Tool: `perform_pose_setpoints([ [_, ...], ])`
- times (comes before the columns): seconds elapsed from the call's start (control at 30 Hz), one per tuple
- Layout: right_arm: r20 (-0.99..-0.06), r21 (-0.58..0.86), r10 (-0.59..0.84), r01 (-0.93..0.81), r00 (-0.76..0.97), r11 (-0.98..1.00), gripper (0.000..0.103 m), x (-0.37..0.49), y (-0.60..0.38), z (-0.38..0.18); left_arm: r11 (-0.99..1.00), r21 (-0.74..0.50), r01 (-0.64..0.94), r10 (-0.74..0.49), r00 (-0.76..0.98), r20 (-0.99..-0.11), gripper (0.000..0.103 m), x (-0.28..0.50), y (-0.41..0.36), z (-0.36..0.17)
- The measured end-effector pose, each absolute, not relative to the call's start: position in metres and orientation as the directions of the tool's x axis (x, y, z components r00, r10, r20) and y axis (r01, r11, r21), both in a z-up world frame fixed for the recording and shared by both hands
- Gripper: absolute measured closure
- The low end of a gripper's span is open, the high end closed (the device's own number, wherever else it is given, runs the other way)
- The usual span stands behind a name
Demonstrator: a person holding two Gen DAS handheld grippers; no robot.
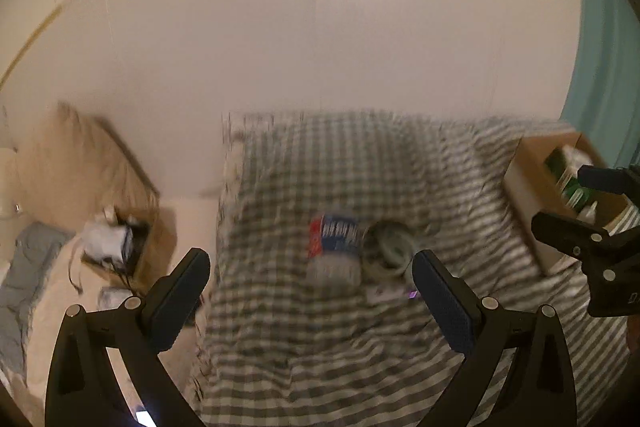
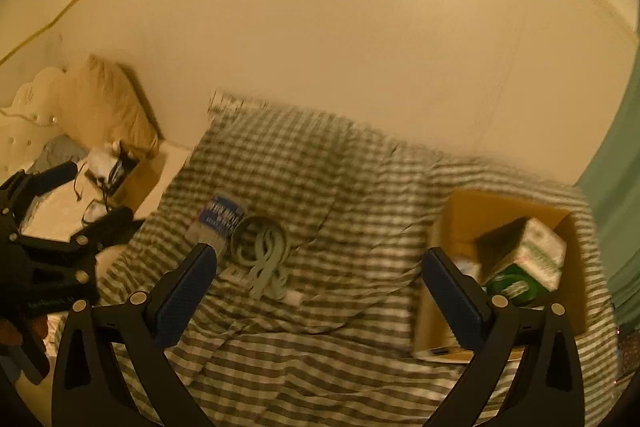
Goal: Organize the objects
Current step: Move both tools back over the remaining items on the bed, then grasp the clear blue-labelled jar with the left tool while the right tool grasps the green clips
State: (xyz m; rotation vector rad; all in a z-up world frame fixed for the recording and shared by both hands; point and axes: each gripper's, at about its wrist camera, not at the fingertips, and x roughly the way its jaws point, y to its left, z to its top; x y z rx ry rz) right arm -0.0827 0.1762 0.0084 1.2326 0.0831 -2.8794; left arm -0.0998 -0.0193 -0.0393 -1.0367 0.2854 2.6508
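Note:
On a grey checked blanket (image 1: 320, 347) lie a packet with a blue and red label (image 1: 334, 247) and a pale green coiled item (image 1: 390, 247). My left gripper (image 1: 310, 301) hangs open just short of the packet, nothing between its fingers. In the right wrist view the same packet (image 2: 218, 221) and green coil (image 2: 264, 255) lie left of centre, with a small white piece (image 2: 295, 298) beside them. My right gripper (image 2: 320, 297) is open and empty above the blanket (image 2: 320, 367), its right finger in front of a cardboard box (image 2: 460, 223) holding green and white packages (image 2: 532, 259).
The cardboard box (image 1: 528, 187) sits at the blanket's right end, near a teal curtain (image 1: 608, 67). To the left a second open box (image 1: 148, 247) holds white items and black cables, with a pillow (image 1: 80, 163) behind it. A plain wall backs the bed.

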Motion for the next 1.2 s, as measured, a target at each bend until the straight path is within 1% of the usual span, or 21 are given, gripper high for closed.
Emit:
perform_pose_setpoints([
  [0.13,-0.772,-0.017,-0.006,0.031,-0.635,-0.999,0.000,-0.100,0.168,-0.036,-0.954,0.069,-0.292,0.148,-0.660,-0.737,0.000,-0.110,-0.029,-0.074],
  [0.23,-0.808,-0.003,-0.012,0.024,-0.589,-1.000,0.000,-0.114,0.165,-0.068,-0.961,0.054,-0.272,0.138,-0.639,-0.756,0.000,-0.118,-0.035,-0.090],
  [0.47,-0.862,0.014,-0.022,0.019,-0.507,-1.000,0.000,-0.144,0.162,-0.124,-0.954,0.095,-0.283,0.108,-0.626,-0.773,0.000,-0.133,-0.035,-0.112],
  [0.67,-0.886,0.041,-0.056,0.043,-0.460,-0.998,0.007,-0.170,0.158,-0.157,-0.948,0.111,-0.297,0.101,-0.616,-0.781,0.000,-0.145,-0.035,-0.122],
  [0.7,-0.889,0.052,-0.068,0.048,-0.453,-0.997,0.010,-0.173,0.157,-0.161,-0.947,0.109,-0.303,0.106,-0.613,-0.783,0.000,-0.146,-0.034,-0.124],
  [0.73,-0.892,0.063,-0.082,0.056,-0.445,-0.996,0.017,-0.176,0.156,-0.165,-0.944,0.105,-0.312,0.113,-0.607,-0.787,0.000,-0.147,-0.033,-0.126],
  [0.77,-0.894,0.072,-0.094,0.067,-0.438,-0.995,0.021,-0.177,0.154,-0.169,-0.941,0.103,-0.321,0.118,-0.600,-0.791,0.000,-0.149,-0.031,-0.128],
  [0.87,-0.890,0.100,-0.126,0.080,-0.438,-0.992,0.038,-0.178,0.153,-0.172,-0.936,0.103,-0.336,0.123,-0.588,-0.800,0.000,-0.152,-0.026,-0.132],
  [0.9,-0.883,0.124,-0.146,0.078,-0.446,-0.989,0.050,-0.176,0.155,-0.170,-0.936,0.099,-0.339,0.126,-0.582,-0.803,0.000,-0.153,-0.025,-0.133],
  [0.93,-0.877,0.148,-0.163,0.069,-0.452,-0.987,0.057,-0.173,0.157,-0.168,-0.937,0.087,-0.338,0.132,-0.575,-0.807,0.000,-0.155,-0.023,-0.134],
  [0.97,-0.874,0.151,-0.163,0.063,-0.457,-0.987,0.058,-0.170,0.159,-0.167,-0.939,0.076,-0.335,0.138,-0.570,-0.810,0.000,-0.157,-0.023,-0.135],
  [1.03,-0.868,0.139,-0.149,0.056,-0.474,-0.989,0.069,-0.164,0.162,-0.162,-0.945,0.040,-0.324,0.157,-0.559,-0.814,0.000,-0.161,-0.020,-0.135],
  [1.07,-0.863,0.137,-0.147,0.056,-0.483,-0.989,0.070,-0.159,0.165,-0.158,-0.946,0.021,-0.323,0.171,-0.554,-0.814,0.000,-0.162,-0.019,-0.135],
  [1.13,-0.853,0.141,-0.145,0.047,-0.502,-0.989,0.075,-0.150,0.171,-0.148,-0.948,-0.009,-0.318,0.189,-0.543,-0.818,0.000,-0.166,-0.014,-0.138],
  [1.17,-0.848,0.144,-0.146,0.044,-0.509,-0.989,0.075,-0.148,0.174,-0.144,-0.950,-0.009,-0.313,0.186,-0.540,-0.821,0.000,-0.168,-0.011,-0.139],
  [1.2,-0.844,0.148,-0.149,0.043,-0.516,-0.988,0.079,-0.145,0.176,-0.139,-0.951,-0.003,-0.308,0.176,-0.535,-0.826,0.000,-0.170,-0.008,-0.142],
])
